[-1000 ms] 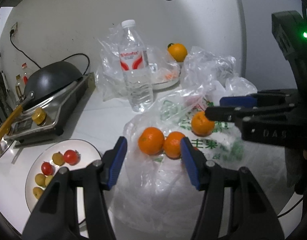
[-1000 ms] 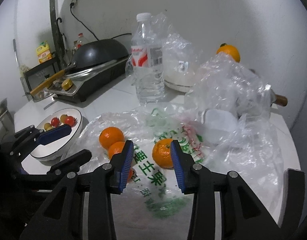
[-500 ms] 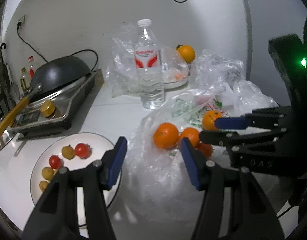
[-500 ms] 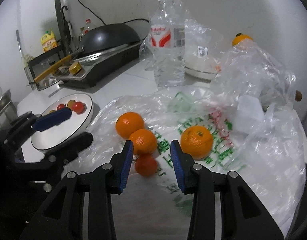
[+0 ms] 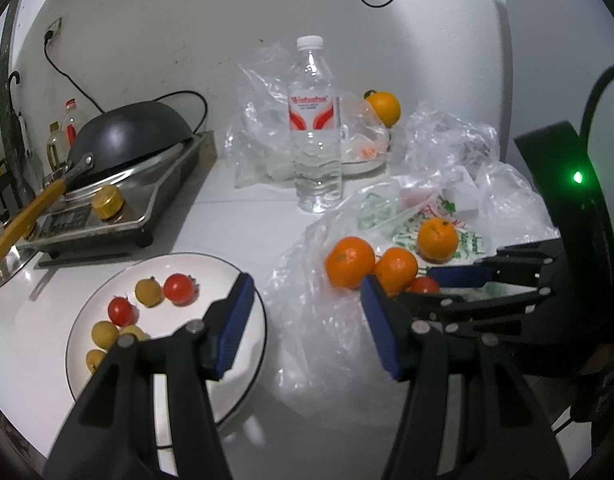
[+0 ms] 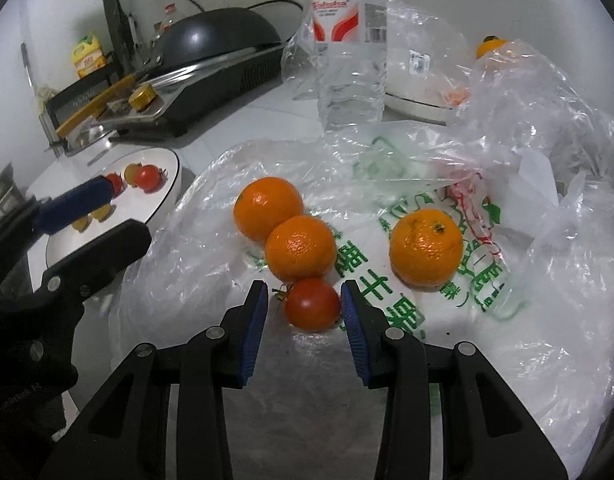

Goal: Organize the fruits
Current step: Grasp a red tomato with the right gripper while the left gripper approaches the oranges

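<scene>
A small red tomato [image 6: 312, 304] lies on a printed plastic bag [image 6: 407, 312], touching the nearer of two oranges [image 6: 300, 248] [image 6: 268, 208]. A third orange [image 6: 426, 248] sits apart to the right. My right gripper [image 6: 303, 292] straddles the tomato and its jaws are closing; the right pad is at its skin, the left pad still stands off. My left gripper [image 5: 305, 284] hangs open and empty between the bag and a white plate [image 5: 243, 380]. The plate holds small red tomatoes [image 5: 179, 288] and several yellow fruits [image 5: 148, 291].
A water bottle [image 5: 316, 140] stands behind the bag. A stove with a black wok [image 5: 127, 136] fills the back left. Crumpled clear bags [image 5: 455, 148], a white dish and another orange [image 5: 383, 108] crowd the back right by the wall.
My right gripper has sunk and come forward from the lone orange to the red tomato, with its jaws narrowing. The left gripper has drifted left, so more of the plate shows.
</scene>
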Motion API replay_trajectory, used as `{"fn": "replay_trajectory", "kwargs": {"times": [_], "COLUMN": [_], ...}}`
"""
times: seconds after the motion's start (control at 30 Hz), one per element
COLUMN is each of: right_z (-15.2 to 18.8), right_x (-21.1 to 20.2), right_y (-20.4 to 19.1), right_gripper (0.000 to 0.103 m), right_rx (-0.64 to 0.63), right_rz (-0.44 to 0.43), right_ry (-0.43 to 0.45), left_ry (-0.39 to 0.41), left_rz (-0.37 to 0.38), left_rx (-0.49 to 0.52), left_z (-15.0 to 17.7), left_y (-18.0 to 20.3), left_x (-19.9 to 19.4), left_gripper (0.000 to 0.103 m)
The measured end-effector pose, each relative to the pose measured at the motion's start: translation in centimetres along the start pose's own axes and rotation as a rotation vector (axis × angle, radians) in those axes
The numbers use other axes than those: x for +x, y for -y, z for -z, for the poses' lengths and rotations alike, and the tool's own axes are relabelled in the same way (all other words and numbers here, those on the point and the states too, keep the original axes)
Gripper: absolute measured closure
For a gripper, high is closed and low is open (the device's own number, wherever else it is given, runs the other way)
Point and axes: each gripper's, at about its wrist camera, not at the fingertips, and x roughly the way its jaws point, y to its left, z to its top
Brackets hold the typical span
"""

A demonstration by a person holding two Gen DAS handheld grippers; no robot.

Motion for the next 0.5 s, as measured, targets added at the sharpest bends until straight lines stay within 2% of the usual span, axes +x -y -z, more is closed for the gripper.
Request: {"fn": "replay_trajectory", "kwargs": {"times": [0.1, 0.5], "right_z": [0.0, 0.2], "right_x": [-0.3, -2.8], "right_y": [-0.1, 2.1], "right_gripper": [0.072, 0.072], "right_rx": [-0.018, -0.007], "right_rz": [0.003, 0.014], "right_ry": [0.004, 0.076], "left_ry": [-0.002, -0.016], "left_rz": [0.001, 0.015], "left_rx": [0.004, 0.054], "left_z": [-0.1, -0.9], "left_y": [0.3, 3.1], "left_x": [0.2, 1.2], "left_gripper": [0.046, 0.046]}}
